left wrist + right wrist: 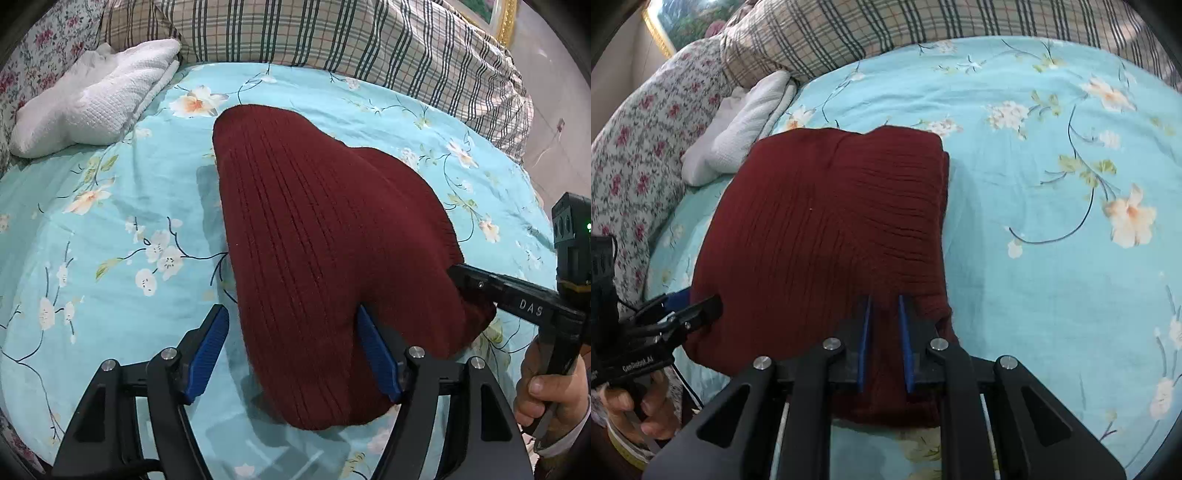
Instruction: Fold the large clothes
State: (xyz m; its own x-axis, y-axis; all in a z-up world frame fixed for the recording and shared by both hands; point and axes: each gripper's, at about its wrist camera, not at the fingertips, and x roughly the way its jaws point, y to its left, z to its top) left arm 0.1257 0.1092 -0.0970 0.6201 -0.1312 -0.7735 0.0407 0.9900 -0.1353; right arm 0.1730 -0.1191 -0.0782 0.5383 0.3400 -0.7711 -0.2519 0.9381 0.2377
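A dark red knitted sweater (325,258) lies folded into a thick pad on the teal flowered bedsheet (110,206). My left gripper (291,314) stands open at the sweater's near left edge. Its right pad (376,354) lies against the knit, while its left pad (208,354) is clear of it over the sheet. In the right wrist view the sweater (827,221) fills the middle. My right gripper (884,299) is shut on a pinch of its near edge, with fabric between the blue pads. The right gripper (465,277) also shows in the left wrist view, biting the sweater's right corner.
A folded white textured cloth (92,107) lies at the far left beside the sweater. A plaid quilt (332,33) is bunched along the back, and a rose-print pillow (639,166) lies left. A person's hand (546,395) holds the right gripper's handle. Open sheet (1052,221) spreads to the right.
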